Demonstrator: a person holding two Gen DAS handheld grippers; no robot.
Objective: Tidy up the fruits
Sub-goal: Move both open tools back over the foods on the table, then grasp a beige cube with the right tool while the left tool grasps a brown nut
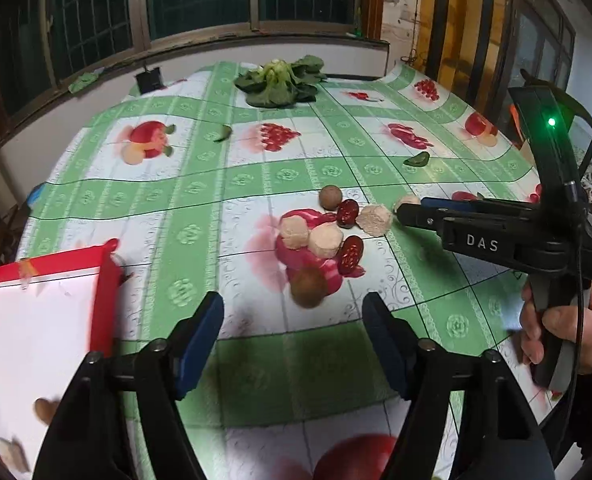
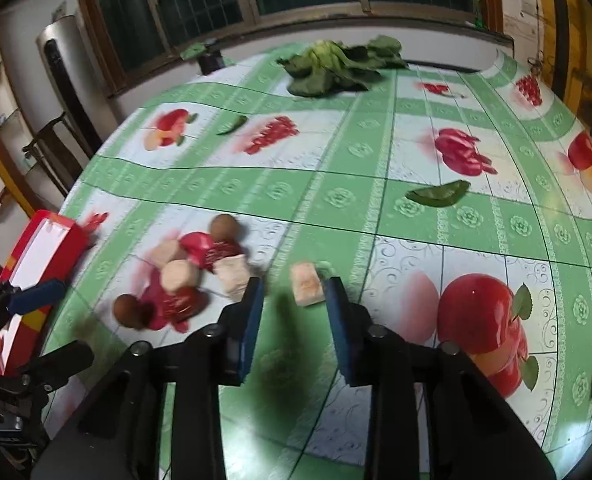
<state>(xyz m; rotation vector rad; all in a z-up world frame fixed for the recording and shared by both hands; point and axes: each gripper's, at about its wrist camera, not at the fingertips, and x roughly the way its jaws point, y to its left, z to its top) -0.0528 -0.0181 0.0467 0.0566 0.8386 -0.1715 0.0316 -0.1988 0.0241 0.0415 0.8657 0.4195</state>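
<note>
In the left wrist view the left gripper (image 1: 294,332) hangs apart, empty, below a centre-frame cluster of two brown fruits, two red dates and four pale chunks, while in the right wrist view the right gripper (image 2: 294,308), apart, brackets one pale chunk (image 2: 306,283), probably light and crumbly, best pinched across its flat sides.

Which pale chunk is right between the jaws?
The lone pale chunk, sitting apart between the right gripper's open jaws. The other three stay in the pile.
</note>
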